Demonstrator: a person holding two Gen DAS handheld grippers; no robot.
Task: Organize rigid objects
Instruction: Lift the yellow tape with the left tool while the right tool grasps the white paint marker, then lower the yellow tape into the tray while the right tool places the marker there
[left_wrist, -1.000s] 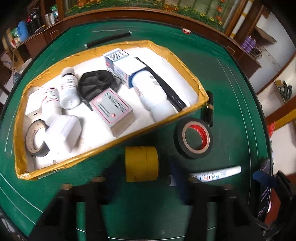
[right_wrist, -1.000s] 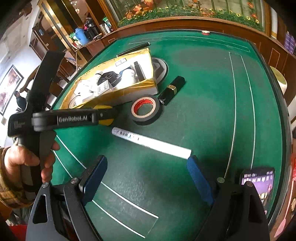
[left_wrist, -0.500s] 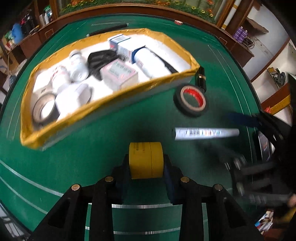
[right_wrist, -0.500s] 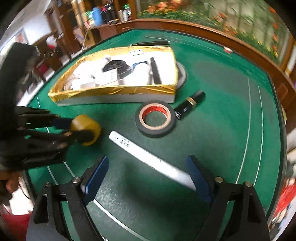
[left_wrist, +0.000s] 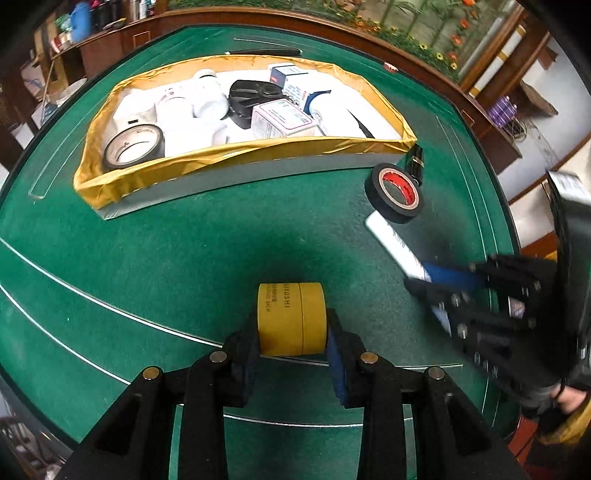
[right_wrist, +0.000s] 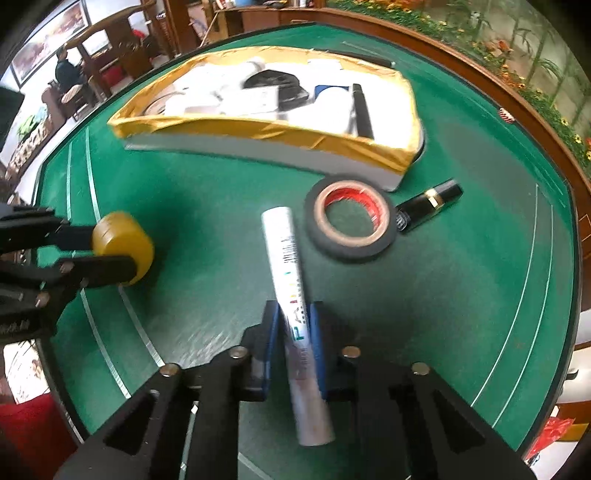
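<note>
Nearest, left claw (left_wrist: 291, 334) clamped on a yellow jar (left_wrist: 291, 318) above the green counter (left_wrist: 166, 258); right claw (right_wrist: 293, 332) pinching a white marker (right_wrist: 291, 280), label partly hidden. Beyond, black tape (right_wrist: 349, 219) and a lipstick (right_wrist: 430, 205) beside the gold-rimmed tray (left_wrist: 236, 155), contents blurred in the right view.

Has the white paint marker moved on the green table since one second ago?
Yes. The white paint marker now points toward the black tape roll and sits clamped in the right hand-held gripper; earlier it lay crosswise, ungripped.
</note>
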